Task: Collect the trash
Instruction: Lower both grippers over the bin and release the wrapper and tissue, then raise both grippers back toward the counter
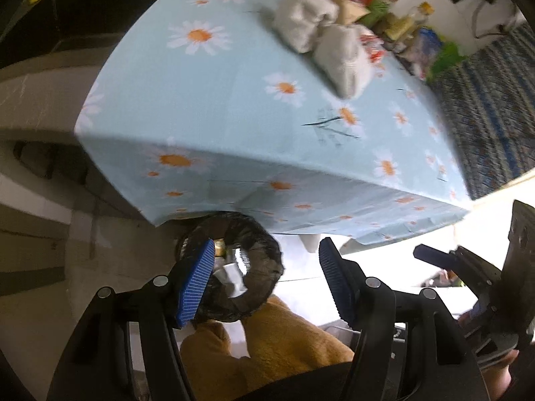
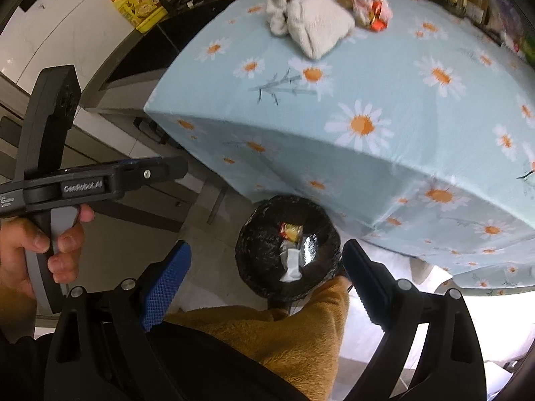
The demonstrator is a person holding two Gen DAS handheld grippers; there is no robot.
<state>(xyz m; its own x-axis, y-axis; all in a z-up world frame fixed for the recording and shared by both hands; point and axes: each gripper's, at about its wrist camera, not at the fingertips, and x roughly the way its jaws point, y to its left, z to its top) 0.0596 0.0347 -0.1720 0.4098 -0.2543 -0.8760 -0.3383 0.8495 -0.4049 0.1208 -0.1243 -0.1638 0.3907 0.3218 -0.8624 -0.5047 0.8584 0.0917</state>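
Observation:
A small bin lined with a black bag (image 2: 267, 257) stands on the floor below the table's near edge, holding a yellow-red wrapper (image 2: 291, 232) and white and silver scraps. It also shows in the left wrist view (image 1: 257, 267). My right gripper (image 2: 264, 287) is open and empty above the bin. My left gripper (image 1: 265, 282) is open and empty just above the bin. A red-and-white wrapper (image 2: 372, 11) lies on the table at the far side beside crumpled grey-white cloths (image 2: 311, 23).
The table has a light blue daisy tablecloth (image 2: 384, 77) and packaged goods along its far edge. An orange fluffy cloth (image 2: 301, 330) lies below the bin. A yellow container (image 2: 140, 5) stands on a dark counter at the left. A striped rug (image 1: 485, 93) lies right of the table.

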